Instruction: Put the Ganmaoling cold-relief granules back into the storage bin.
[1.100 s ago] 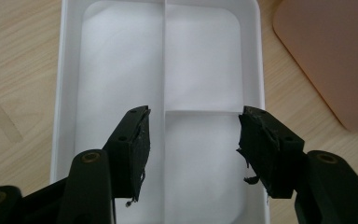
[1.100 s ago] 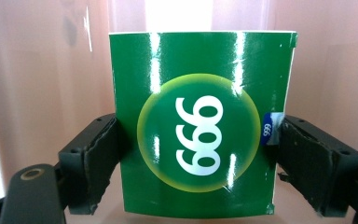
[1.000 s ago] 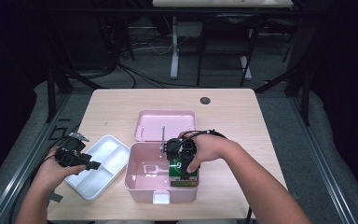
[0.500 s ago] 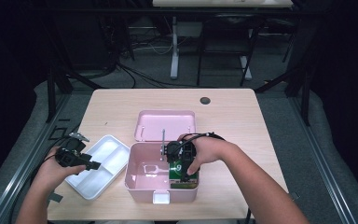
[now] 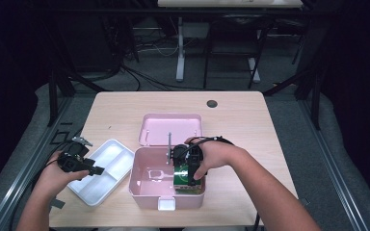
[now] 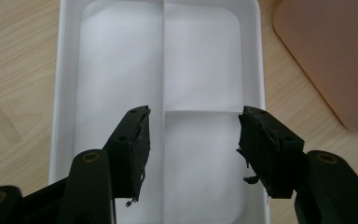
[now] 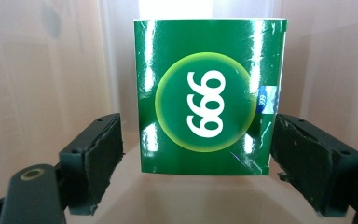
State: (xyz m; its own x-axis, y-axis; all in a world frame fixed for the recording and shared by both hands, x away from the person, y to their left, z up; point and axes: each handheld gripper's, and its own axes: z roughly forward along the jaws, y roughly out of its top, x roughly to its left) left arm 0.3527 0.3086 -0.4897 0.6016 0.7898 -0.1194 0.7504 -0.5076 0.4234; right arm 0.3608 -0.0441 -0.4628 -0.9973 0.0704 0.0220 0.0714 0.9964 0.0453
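A green carton (image 5: 183, 174) marked 999 stands inside the open pink box (image 5: 142, 190), at its right side. My right gripper (image 5: 190, 179) reaches down into the box. In the right gripper view the green carton (image 7: 209, 98) stands between the jaws of the right gripper (image 7: 198, 158), which is open, with a gap at the left jaw. To the left, my left gripper (image 5: 98, 169) hovers over a white divided tray (image 5: 107, 156). In the left gripper view the left gripper (image 6: 193, 140) is open, with nothing between its jaws, above the white tray (image 6: 121, 70).
The pink lid (image 5: 171, 129) lies flat behind the box. A small black round object (image 5: 212, 103) sits near the table's far edge. Bare wooden tabletop (image 5: 250, 125) stretches to the right and behind. Dark stands and cables fill the floor beyond.
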